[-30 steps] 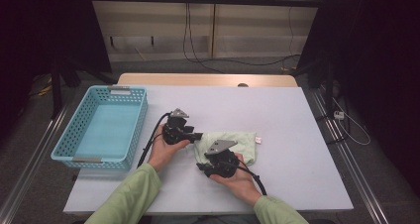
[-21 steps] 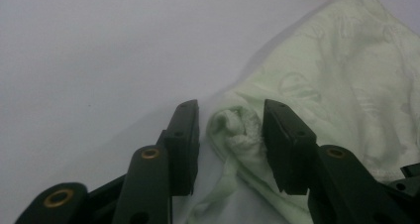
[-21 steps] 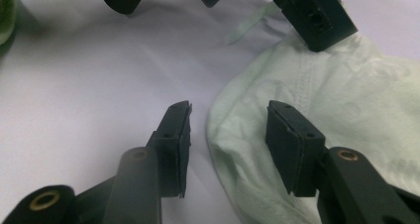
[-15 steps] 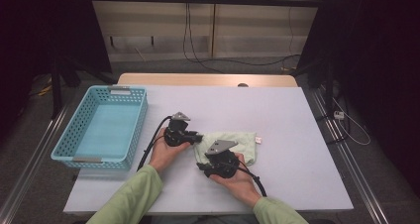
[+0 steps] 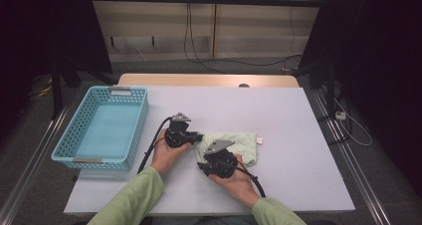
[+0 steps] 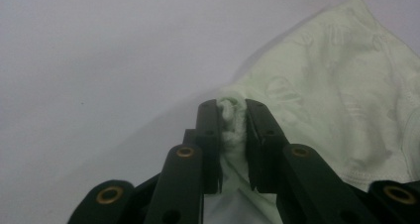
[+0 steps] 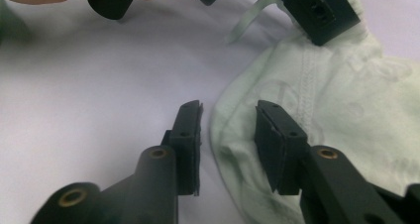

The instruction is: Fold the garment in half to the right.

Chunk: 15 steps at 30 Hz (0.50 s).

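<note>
A pale green cloth lies crumpled on the white table. My left gripper reaches in from the cloth's left side. Its jaws have just been closing, and in the left gripper view my left gripper is shut on a bunched corner of the cloth. My right gripper sits at the cloth's near left edge. Its jaws have also just been closing. In the right gripper view my right gripper still stands open astride the hem of the cloth, pads apart from it.
A light blue plastic basket stands at the table's left. A small white tag sticks out at the cloth's right end. The left gripper's black body and a hand cross the top of the right gripper view.
</note>
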### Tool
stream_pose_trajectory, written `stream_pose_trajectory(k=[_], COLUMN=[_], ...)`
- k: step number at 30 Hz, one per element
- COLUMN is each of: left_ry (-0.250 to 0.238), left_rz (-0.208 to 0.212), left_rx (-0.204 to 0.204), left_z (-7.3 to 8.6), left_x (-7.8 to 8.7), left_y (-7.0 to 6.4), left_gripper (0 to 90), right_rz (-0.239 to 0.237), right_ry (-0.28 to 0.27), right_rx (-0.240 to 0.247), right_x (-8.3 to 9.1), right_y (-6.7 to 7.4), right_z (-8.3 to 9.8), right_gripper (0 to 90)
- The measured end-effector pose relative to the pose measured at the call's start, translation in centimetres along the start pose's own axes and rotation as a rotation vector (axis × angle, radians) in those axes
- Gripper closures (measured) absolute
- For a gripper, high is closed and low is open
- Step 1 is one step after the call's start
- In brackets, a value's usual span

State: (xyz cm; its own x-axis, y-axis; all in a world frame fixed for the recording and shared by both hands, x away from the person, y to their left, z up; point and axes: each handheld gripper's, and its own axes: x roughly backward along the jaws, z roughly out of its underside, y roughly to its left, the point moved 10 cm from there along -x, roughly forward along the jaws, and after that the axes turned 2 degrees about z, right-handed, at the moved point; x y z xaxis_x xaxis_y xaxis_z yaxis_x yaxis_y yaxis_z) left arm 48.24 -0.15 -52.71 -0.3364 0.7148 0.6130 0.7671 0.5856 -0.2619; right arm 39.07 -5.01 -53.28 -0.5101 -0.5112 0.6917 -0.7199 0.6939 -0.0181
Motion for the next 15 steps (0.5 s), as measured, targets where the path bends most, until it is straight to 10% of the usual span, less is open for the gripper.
stream_pose_trajectory(k=[15], left_ry=[-0.029], left_rz=[0.01], left_rx=[0.023], left_z=[-0.36], left_x=[0.19], left_y=[0.0], left_gripper=[78.0], right_rz=[0.048], right_ry=[0.015], right_rx=[-0.017], right_x=[-0.02], right_y=[-0.66], right_z=[-0.11], right_gripper=[85.9])
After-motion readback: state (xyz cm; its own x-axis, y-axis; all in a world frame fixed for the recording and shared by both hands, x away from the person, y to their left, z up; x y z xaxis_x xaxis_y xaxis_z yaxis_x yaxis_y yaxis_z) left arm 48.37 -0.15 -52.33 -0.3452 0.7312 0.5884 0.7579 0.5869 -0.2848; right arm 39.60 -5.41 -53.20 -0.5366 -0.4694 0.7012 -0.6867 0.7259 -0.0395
